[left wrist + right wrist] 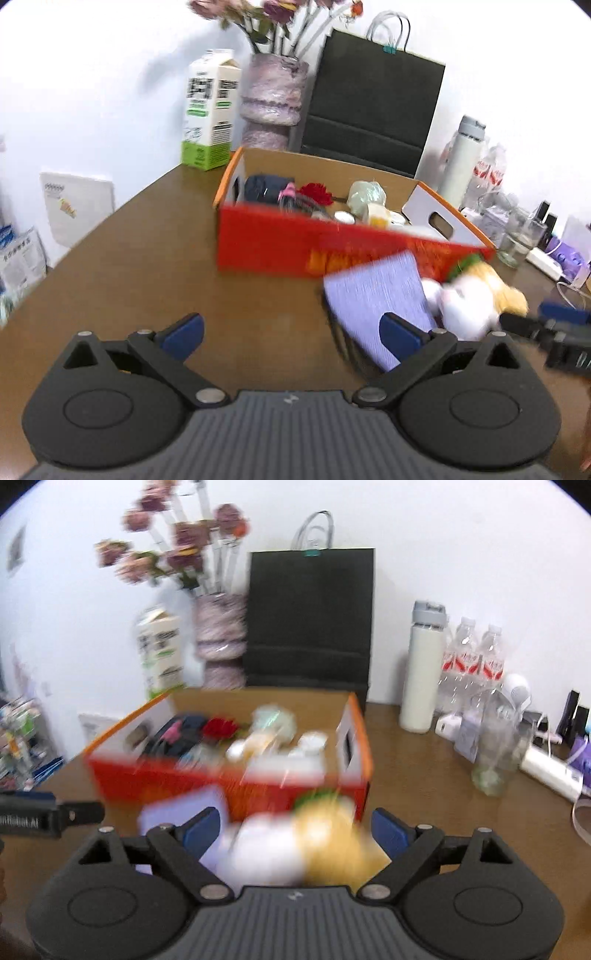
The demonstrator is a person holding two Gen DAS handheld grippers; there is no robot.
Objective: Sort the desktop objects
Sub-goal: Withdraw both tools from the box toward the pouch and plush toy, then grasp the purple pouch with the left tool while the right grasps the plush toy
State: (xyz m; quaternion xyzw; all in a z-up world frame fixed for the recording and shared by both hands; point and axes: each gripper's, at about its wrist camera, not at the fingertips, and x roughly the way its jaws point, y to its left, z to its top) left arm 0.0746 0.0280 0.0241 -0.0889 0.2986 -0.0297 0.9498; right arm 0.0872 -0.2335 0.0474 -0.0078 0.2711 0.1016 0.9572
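Note:
An open red-orange cardboard box sits on the brown desk and holds several small items; it also shows in the right wrist view. In front of it lie a lavender notebook and a white and yellow plush toy. My left gripper is open and empty, with the notebook beside its right finger. My right gripper is open, with the plush toy between its fingers, blurred, and the notebook by its left finger. The right gripper also shows at the left wrist view's right edge.
Behind the box stand a milk carton, a vase of dried flowers and a black paper bag. At the right are a white bottle, water bottles, glassware and a power strip.

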